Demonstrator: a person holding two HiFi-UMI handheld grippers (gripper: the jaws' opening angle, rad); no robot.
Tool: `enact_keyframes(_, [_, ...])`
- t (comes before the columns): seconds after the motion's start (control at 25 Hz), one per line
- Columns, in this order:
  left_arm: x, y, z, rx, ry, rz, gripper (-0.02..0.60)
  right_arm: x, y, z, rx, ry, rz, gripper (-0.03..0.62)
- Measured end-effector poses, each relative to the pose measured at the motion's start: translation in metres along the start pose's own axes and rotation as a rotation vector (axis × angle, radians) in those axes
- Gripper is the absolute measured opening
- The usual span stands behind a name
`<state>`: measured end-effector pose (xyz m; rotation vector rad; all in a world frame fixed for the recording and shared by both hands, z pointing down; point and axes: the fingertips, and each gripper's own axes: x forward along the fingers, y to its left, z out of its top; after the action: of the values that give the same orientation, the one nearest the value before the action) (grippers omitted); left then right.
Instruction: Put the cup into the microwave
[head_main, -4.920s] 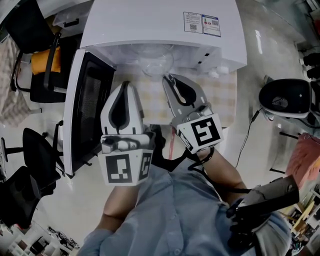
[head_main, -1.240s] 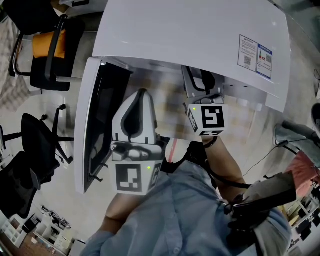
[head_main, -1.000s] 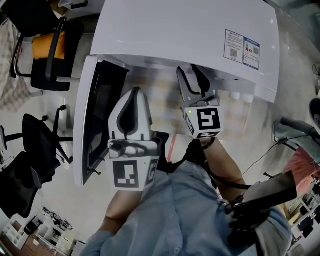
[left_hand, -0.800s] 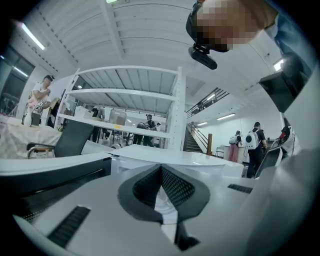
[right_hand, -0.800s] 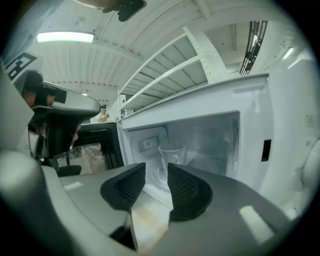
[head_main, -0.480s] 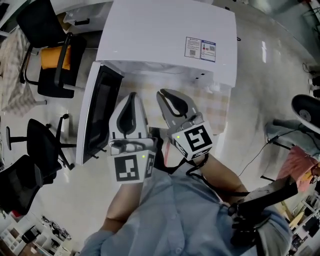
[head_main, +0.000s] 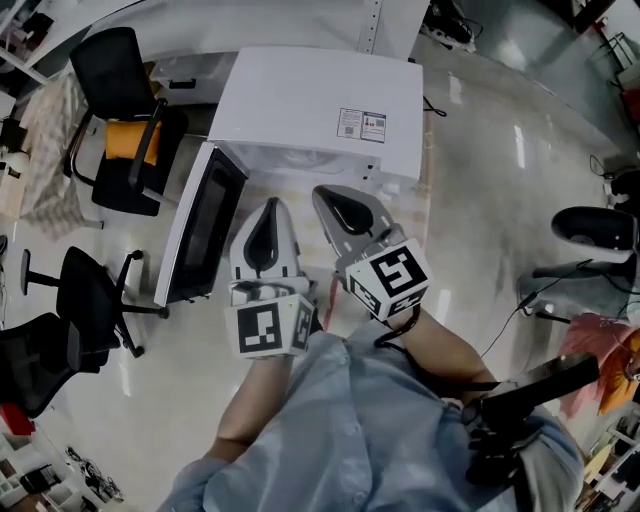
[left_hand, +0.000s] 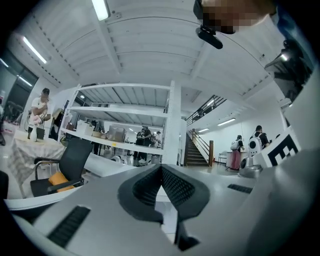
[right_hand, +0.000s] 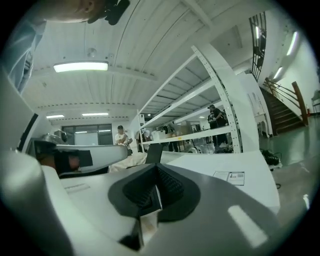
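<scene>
The white microwave (head_main: 318, 108) stands below me with its door (head_main: 200, 228) swung open to the left. Its top with a label also shows in the right gripper view (right_hand: 226, 172). No cup is visible in any view, and the oven's inside is hidden under its top. My left gripper (head_main: 269, 204) and right gripper (head_main: 323, 192) hover side by side in front of the opening, well above it. The left gripper's (left_hand: 161, 168) jaws meet with nothing between them. The right gripper's (right_hand: 156, 171) jaws are also shut and empty.
Black office chairs (head_main: 118, 100) (head_main: 80, 295) stand left of the microwave, one holding an orange cushion (head_main: 126, 140). A round black stool (head_main: 596, 225) and a cable lie on the floor at right. Shelving (left_hand: 125, 120), stairs (left_hand: 196, 150) and people fill the far background.
Both grippers have risen and drawn back from the microwave's opening. The right gripper's jaws, open a second ago, have closed empty. The microwave looks smaller and farther.
</scene>
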<state>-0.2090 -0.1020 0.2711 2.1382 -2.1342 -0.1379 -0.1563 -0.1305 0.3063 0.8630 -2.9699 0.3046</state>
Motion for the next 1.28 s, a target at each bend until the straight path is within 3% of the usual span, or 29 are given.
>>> enact_keyframes(0.6, [-0.019,-0.026,0.041,0.031,-0.105,0.050,0.006,-0.027,0.017,0.041,-0.046,-0.070,0.094,0.000])
enact_keyframes(1.28, [-0.017,-0.027,0.041,0.032,-0.101,0.046,0.006,-0.025,0.015,0.040,-0.055,-0.063,0.086,0.000])
